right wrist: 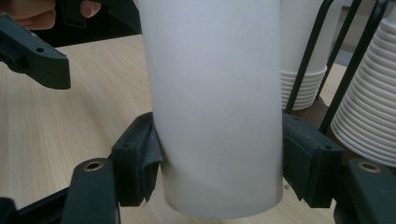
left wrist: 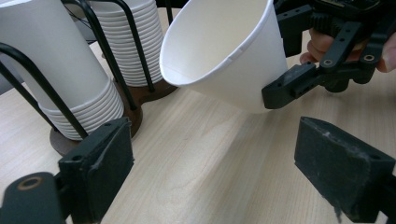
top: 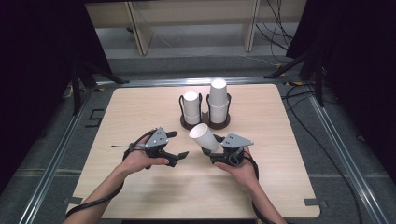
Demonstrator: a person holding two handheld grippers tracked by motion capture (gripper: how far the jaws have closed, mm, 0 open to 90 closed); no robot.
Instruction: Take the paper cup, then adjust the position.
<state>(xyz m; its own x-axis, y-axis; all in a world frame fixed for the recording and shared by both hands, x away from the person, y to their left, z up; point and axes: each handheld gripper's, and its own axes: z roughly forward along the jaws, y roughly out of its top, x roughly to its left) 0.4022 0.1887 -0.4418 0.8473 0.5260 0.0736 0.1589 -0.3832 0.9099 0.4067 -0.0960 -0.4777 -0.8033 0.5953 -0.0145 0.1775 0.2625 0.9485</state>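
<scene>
High view room: bare table (top: 154, 196) all around, cup racks (top: 205, 122) just behind.
Paper cup (top: 204, 136): tilted, mouth up-left.
Right gripper (top: 215, 151): clamping cup.
Left gripper (top: 180, 157): released.

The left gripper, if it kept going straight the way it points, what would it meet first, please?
Most likely the paper cup held by the right gripper, though depth is hard to judge; the left gripper has open, empty jaws.

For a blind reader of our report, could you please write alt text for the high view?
The right gripper holds a single white paper cup tilted above a wooden table, while the left gripper hovers beside it with its jaws open and nothing between them. Behind them, two stacks of white cups stand upside down in dark wire holders.
</scene>
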